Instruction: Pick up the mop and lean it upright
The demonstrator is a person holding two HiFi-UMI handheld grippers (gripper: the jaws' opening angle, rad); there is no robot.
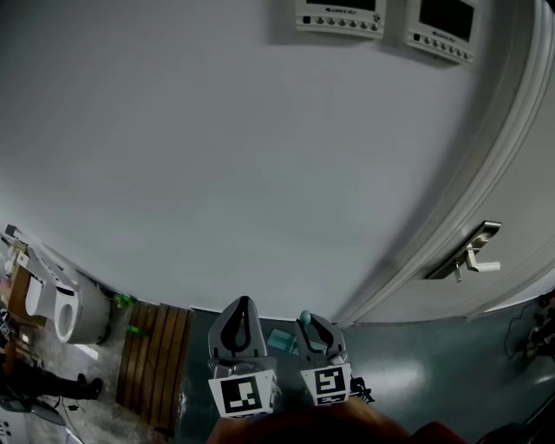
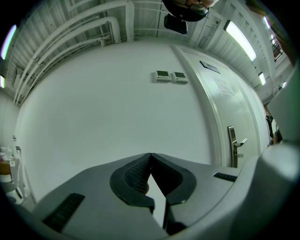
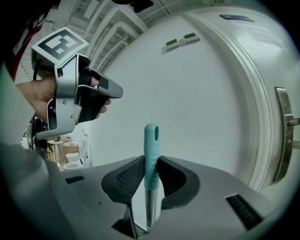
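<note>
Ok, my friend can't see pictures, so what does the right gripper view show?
The right gripper clamps a teal-tipped silver metal mop handle between its black jaws. At upper left a hand holds the grey left gripper, with a white wall and white door behind.

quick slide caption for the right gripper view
Right gripper clamps the teal mop handle near its tip, facing a white wall, left gripper alongside.

A plain white wall [image 1: 217, 156] carries two control panels [image 1: 340, 16]. To its right stands a white door [image 1: 525, 199] with a metal lever handle [image 1: 477, 257]. The floor [image 1: 434, 377] is dark grey. A wooden slatted mat [image 1: 154, 364] and a toilet [image 1: 68, 308] lie at left.
</note>
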